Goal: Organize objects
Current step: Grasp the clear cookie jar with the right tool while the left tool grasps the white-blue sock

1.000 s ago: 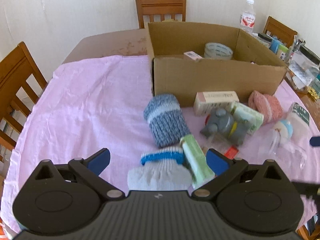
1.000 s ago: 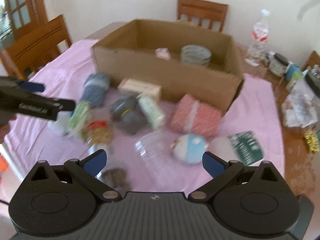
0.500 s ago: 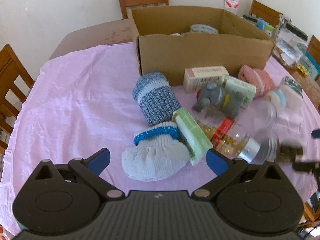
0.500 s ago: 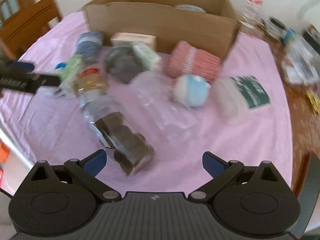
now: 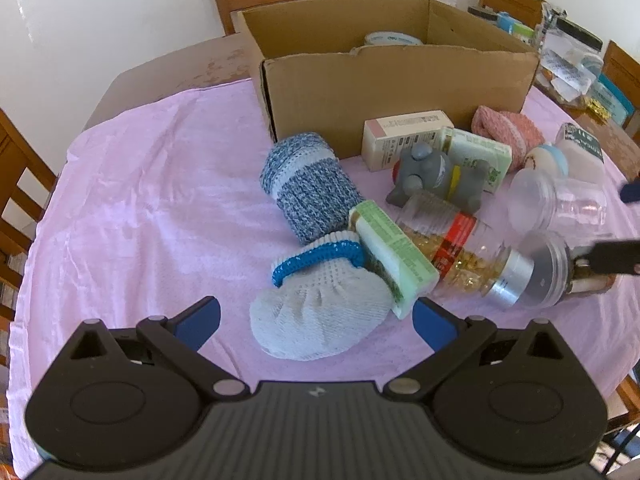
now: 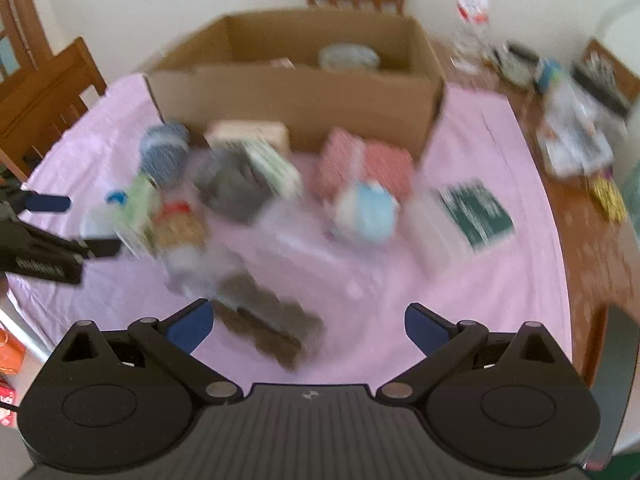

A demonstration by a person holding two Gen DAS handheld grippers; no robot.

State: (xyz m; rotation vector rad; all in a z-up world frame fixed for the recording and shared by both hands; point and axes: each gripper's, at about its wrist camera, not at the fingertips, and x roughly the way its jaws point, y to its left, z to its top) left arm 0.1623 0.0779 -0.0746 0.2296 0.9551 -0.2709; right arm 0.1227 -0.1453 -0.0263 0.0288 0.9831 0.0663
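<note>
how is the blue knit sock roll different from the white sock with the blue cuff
The blue knit sock roll is mottled blue with one white band; the white sock is pale with a bright blue cuff. The roll is a firm cylinder lying nearer the cardboard box; the white sock is a flatter, rounder bundle nearer the left hand-held gripper, against a green box. Both are knitted and lie on the pink cloth.

Left tongs (image 5: 316, 322), right tongs (image 6: 308, 320): black ribbed bodies, blue fingertip pads (image 5: 199, 322), silver pivot screws.
</note>
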